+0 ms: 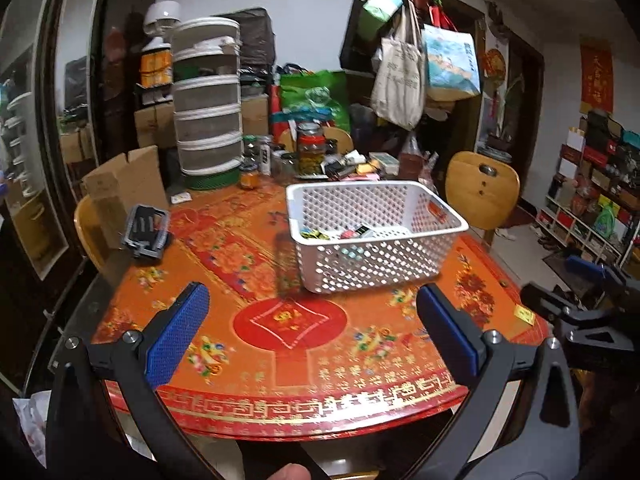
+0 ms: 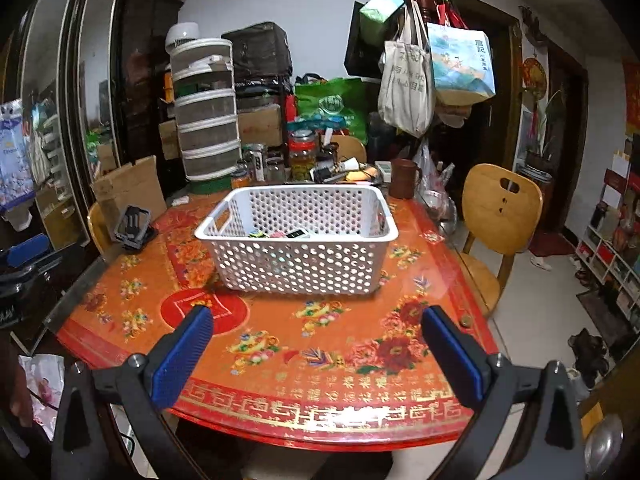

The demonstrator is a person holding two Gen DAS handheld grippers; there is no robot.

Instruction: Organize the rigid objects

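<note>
My left hand-held gripper (image 1: 313, 322) and right hand-held gripper (image 2: 317, 342) both hover over the near edge of the desk (image 2: 280, 332), jaws spread wide, nothing between the blue pads. White perforated basket (image 2: 298, 256) sits mid-desk, a few small items inside. Grey tool case (image 1: 146, 232) lies well left of the basket, near the desk's left edge, beside a cardboard box (image 1: 124, 184).

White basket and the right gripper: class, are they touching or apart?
Apart. The right wrist view shows bare tablecloth between the white basket and the right gripper, whose jaws stand wide open.
</note>
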